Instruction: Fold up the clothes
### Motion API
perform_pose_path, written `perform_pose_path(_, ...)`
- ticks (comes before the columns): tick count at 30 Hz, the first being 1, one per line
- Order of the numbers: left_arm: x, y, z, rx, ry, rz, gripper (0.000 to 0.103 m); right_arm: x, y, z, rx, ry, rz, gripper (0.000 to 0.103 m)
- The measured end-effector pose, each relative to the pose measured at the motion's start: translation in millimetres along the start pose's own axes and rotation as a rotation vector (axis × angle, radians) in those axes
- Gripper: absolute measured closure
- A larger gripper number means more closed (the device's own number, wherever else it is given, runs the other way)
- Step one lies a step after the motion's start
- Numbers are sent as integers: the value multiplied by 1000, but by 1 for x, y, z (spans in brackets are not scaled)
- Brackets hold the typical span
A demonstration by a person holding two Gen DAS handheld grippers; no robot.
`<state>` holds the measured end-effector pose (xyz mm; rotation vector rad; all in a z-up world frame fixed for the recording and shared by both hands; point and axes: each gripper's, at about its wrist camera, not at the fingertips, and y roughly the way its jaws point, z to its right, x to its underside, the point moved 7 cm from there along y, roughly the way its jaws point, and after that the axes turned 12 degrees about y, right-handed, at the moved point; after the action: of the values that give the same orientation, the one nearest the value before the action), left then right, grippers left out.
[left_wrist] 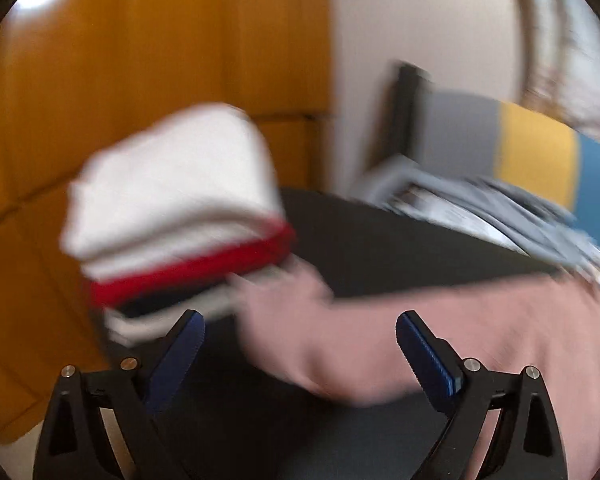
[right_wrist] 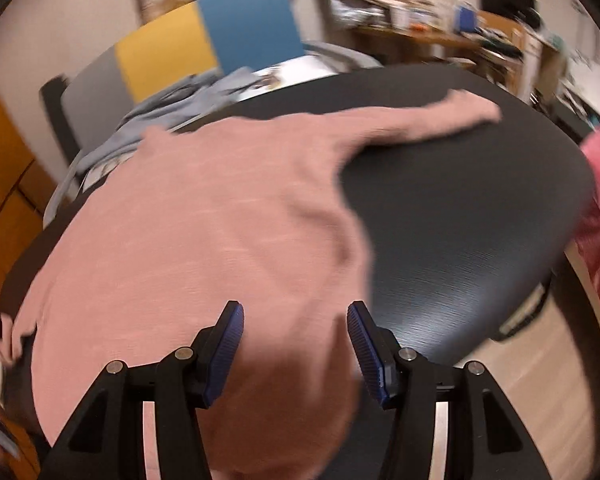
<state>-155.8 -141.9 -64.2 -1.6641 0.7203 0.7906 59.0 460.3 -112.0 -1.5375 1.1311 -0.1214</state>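
A pink long-sleeved top (right_wrist: 220, 216) lies spread flat on a round black table (right_wrist: 460, 208), one sleeve (right_wrist: 440, 120) stretched to the far right. My right gripper (right_wrist: 296, 324) is open just above the top's near hem. In the left wrist view my left gripper (left_wrist: 300, 332) is open and empty above the top's other sleeve (left_wrist: 380, 336). A stack of folded clothes (left_wrist: 172, 208), white with red and dark layers, sits at the table's left edge. Both views are motion-blurred.
A pile of grey-blue clothes (right_wrist: 160, 112) lies at the table's far side on a chair (right_wrist: 112, 80) with grey, yellow and blue panels. An orange wooden door (left_wrist: 140, 60) stands behind the stack. A cluttered desk (right_wrist: 440, 28) is at the back right.
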Motion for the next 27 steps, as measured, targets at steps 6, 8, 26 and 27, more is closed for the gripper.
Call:
perform_pose_path(6, 14, 10, 126, 245, 301, -8, 5, 44, -19, -12, -33, -96, -86, 48)
perform_pose_path(8, 20, 22, 149, 218, 369, -32, 5, 64, -10, -24, -23, -151, -114, 48)
perform_pose_path(26, 42, 59, 143, 234, 310, -170, 0, 56, 35, 102, 151, 78, -120, 81)
perform_pose_path(27, 43, 60, 142, 245, 300, -176, 0, 56, 38, 112, 141, 136, -141, 70)
